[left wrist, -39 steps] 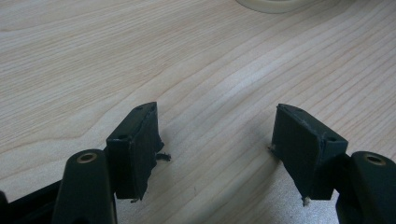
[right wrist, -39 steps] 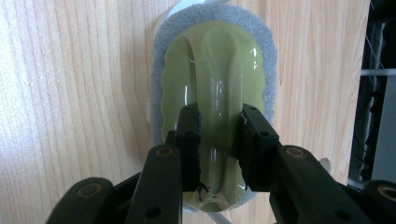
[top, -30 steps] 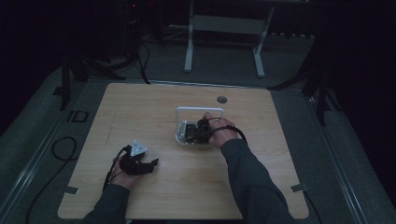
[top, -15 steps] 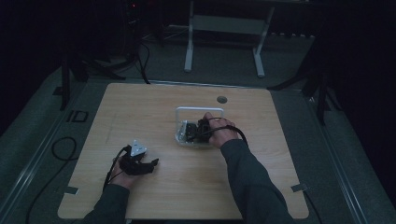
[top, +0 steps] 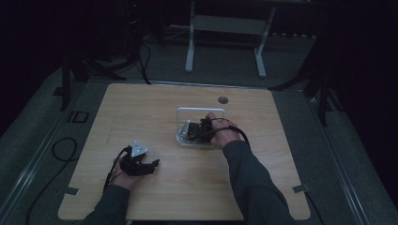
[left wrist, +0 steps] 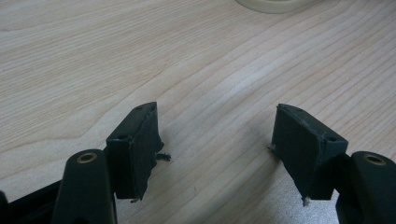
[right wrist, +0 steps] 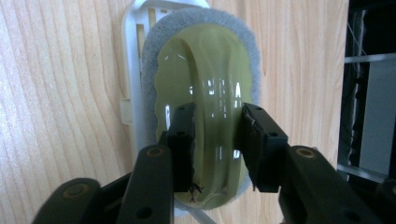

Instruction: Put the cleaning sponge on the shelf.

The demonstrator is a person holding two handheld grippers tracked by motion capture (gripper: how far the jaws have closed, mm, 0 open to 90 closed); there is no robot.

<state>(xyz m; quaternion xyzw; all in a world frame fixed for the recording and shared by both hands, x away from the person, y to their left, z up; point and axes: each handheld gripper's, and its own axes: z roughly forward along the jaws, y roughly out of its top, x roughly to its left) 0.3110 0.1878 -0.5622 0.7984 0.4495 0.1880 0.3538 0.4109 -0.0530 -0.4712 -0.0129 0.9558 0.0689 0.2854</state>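
A scrubber with a glossy olive handle (right wrist: 210, 60) on a grey sponge pad lies in a white tray (right wrist: 130, 70) at the middle of the table. My right gripper (right wrist: 218, 135) reaches over the tray (top: 180, 112) from the right. Its pads flank the raised ridge of the handle. The jaws have just been opening, and the handle stays between them. My right gripper (top: 192, 132) covers most of the scrubber in the high view. My left gripper (top: 145, 166) rests near the table's front left, open, with bare wood between its fingers (left wrist: 135, 144).
A round cable hole (top: 223, 100) sits in the tabletop behind the tray. A pale rounded rim (left wrist: 271, 4) shows at the top of the left gripper view. A cable loop (top: 61, 150) lies on the floor at the left. A metal stand (top: 225, 28) stands beyond the table.
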